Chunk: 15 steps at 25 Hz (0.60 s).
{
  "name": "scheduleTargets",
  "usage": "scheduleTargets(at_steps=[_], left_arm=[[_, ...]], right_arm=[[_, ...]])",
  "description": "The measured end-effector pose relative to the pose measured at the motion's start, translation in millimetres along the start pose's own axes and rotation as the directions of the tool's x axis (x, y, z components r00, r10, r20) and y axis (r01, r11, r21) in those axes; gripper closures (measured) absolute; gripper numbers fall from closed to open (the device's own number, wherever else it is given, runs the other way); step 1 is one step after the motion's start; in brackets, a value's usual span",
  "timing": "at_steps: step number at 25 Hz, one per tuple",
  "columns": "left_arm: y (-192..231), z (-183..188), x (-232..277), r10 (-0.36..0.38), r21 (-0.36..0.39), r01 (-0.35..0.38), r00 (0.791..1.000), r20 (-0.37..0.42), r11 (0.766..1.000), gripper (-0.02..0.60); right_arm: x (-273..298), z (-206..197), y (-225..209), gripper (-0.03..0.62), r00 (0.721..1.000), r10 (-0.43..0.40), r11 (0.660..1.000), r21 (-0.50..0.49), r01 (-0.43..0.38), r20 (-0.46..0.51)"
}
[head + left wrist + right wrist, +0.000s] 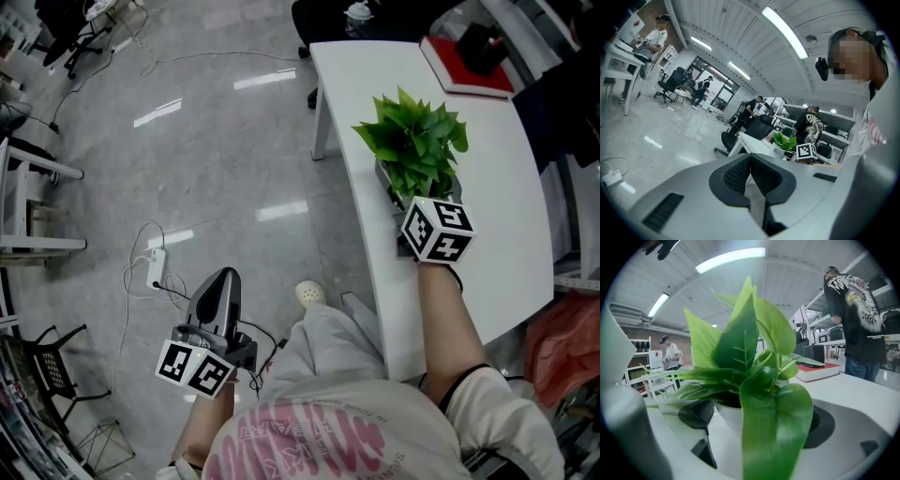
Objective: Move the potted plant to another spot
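The potted plant (412,141) has broad green leaves in a white pot and stands on the white table (497,206) near its left edge. My right gripper (405,202) reaches in under the leaves from the near side. In the right gripper view the white pot (729,416) sits between the two dark pads (696,413), the left pad against its side, while a big leaf (776,427) hides the right pad's contact. My left gripper (221,281) hangs low over the floor, off the table, with its jaws pressed together on nothing (751,161).
A red book (461,66) lies at the table's far end. A power strip with cables (156,267) lies on the grey floor left of my legs. A black chair (52,370) stands at the lower left. A person in a black shirt (855,319) stands beyond the table.
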State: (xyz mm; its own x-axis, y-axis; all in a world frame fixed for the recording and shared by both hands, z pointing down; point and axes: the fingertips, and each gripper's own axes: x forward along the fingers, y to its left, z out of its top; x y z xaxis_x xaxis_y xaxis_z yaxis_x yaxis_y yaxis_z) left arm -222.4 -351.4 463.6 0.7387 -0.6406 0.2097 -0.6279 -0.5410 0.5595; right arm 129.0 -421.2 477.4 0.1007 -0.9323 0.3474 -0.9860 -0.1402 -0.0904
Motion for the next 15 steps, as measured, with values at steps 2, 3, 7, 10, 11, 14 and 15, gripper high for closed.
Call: scheduleTargets(at_steps=[2, 3, 7, 10, 11, 14, 15], left_arm=[[-1, 2, -2, -0.003, 0.003, 0.003, 1.0, 0.003, 1.0, 0.557], [-2, 3, -3, -0.004, 0.005, 0.004, 1.0, 0.005, 1.0, 0.557], [-3, 6, -9, -0.008, 0.011, 0.008, 1.0, 0.013, 1.0, 0.557], [-4, 9, -14, -0.008, 0.014, 0.008, 1.0, 0.021, 1.0, 0.557], [-4, 10, -16, -0.008, 0.013, 0.007, 1.0, 0.024, 1.0, 0.557], [-6, 13, -23, -0.007, 0.01, 0.007, 1.0, 0.03, 1.0, 0.557], [-7, 14, -25, -0.007, 0.012, 0.007, 0.999, 0.031, 1.0, 0.557]], right_arm=[[-2, 0, 0, 0.065, 1.0, -0.005, 1.0, -0.002, 0.005, -0.001], [-4, 0, 0, 0.065, 1.0, -0.008, 1.0, -0.003, 0.008, -0.002], [-12, 1, 0, 0.065, 1.0, -0.018, 1.0, -0.002, 0.018, -0.002], [-17, 1, 0, 0.068, 1.0, -0.021, 1.0, 0.002, 0.021, 0.001], [-19, 1, 1, 0.068, 1.0, -0.022, 1.0, 0.003, 0.022, 0.0], [-24, 1, 2, 0.068, 1.0, -0.026, 1.0, 0.002, 0.026, -0.006], [-27, 2, 3, 0.068, 1.0, -0.028, 1.0, 0.003, 0.028, -0.006]])
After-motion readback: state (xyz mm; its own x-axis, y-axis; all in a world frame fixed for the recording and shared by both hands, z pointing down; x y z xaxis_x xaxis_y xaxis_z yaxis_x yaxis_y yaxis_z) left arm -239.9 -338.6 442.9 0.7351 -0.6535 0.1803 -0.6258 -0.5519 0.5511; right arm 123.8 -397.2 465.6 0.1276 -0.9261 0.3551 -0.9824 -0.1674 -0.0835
